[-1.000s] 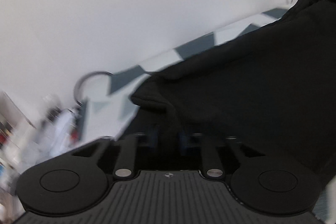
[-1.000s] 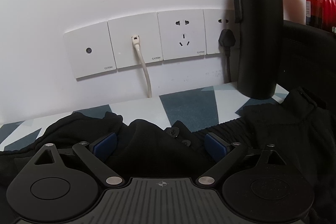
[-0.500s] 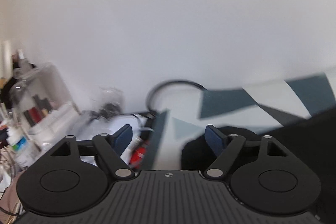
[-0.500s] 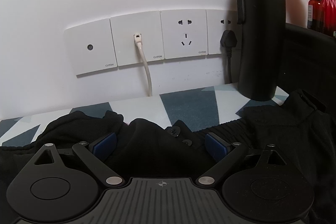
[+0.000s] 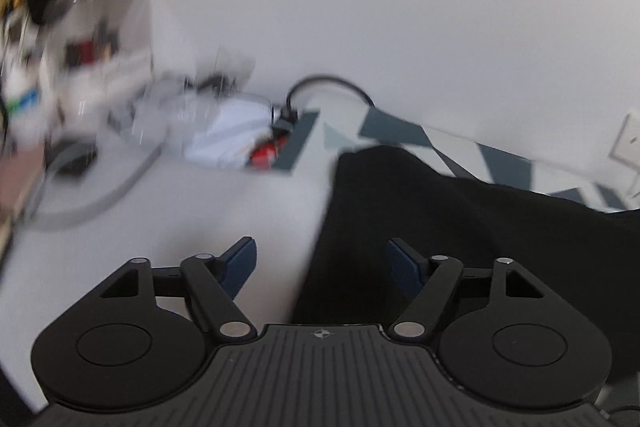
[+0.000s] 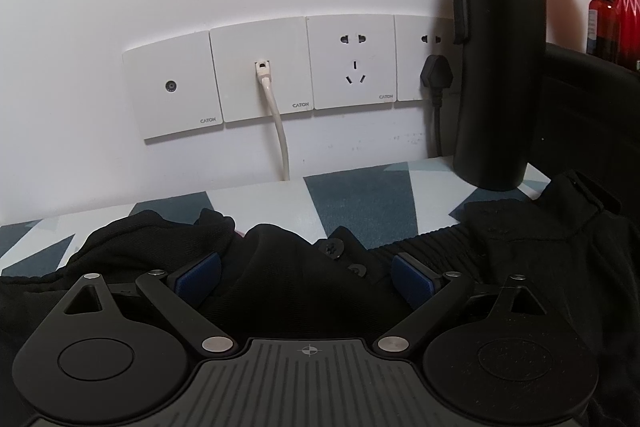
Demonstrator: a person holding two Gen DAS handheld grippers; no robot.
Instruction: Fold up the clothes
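My left gripper (image 5: pixel 322 261) hung wide open and empty over the black garment (image 5: pixel 460 227), whose edge ran toward twelve o'clock. My right gripper (image 6: pixel 306 273) gaped across its bunched collar, gripping nothing, a black bottle (image 6: pixel 498 67) at two o'clock.

Bare white tabletop (image 5: pixel 224 203) lies open at centre left of the left wrist view, hemmed by blurred clutter (image 5: pixel 76 75) upper left, while a tall black flask (image 6: pixel 498 67) and wall sockets (image 6: pixel 304 71) block the right wrist view's upper half
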